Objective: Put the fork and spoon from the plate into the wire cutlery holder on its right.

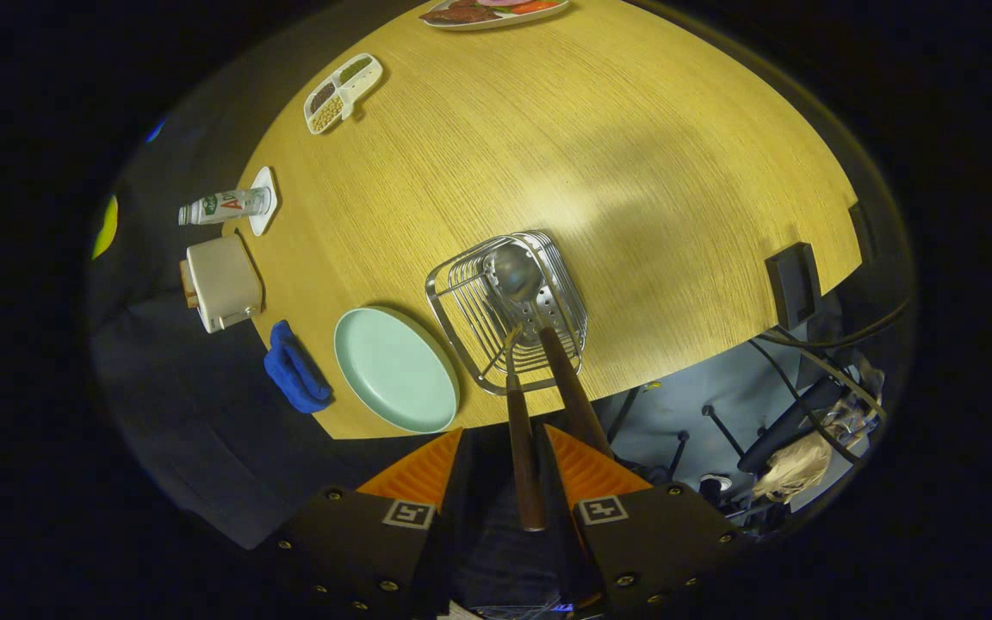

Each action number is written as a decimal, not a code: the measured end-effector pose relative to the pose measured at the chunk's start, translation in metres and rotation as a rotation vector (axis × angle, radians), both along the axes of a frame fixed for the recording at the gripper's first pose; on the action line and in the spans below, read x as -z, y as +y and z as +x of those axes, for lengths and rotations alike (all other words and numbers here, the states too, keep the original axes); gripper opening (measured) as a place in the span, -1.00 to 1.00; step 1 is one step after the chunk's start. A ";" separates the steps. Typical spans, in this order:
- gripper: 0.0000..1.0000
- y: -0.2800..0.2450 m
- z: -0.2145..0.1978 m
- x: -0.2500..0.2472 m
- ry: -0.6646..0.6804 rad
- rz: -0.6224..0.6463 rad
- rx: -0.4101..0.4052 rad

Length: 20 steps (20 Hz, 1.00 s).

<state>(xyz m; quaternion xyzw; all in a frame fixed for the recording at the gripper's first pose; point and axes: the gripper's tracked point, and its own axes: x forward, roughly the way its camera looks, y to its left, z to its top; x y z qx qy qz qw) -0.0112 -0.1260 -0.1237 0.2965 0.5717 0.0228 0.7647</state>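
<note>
Gripper view is showing the gripper (505, 443) standing with fingers apart around the fork (522, 448) handle, its tines and the spoon (539, 319) sitting in the wire cutlery holder (461, 293).

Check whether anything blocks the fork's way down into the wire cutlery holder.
Nothing visible does. The fork hangs between the fingers of the gripper, tines already inside the wire cutlery holder, beside the spoon leaning there. The plate sits apart to the holder's side. Whether both fingers press the handle, I cannot tell.
</note>
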 end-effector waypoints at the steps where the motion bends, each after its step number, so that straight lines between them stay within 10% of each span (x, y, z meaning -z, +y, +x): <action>1: -0.08 -0.001 0.001 -0.001 -0.005 -0.003 0.006; 8: 0.21 0.004 0.005 -0.011 -0.053 0.036 0.049; 11: 0.81 0.003 0.018 -0.019 -0.099 0.055 0.095; 20: 0.96 -0.037 0.054 -0.052 -0.386 -0.051 0.302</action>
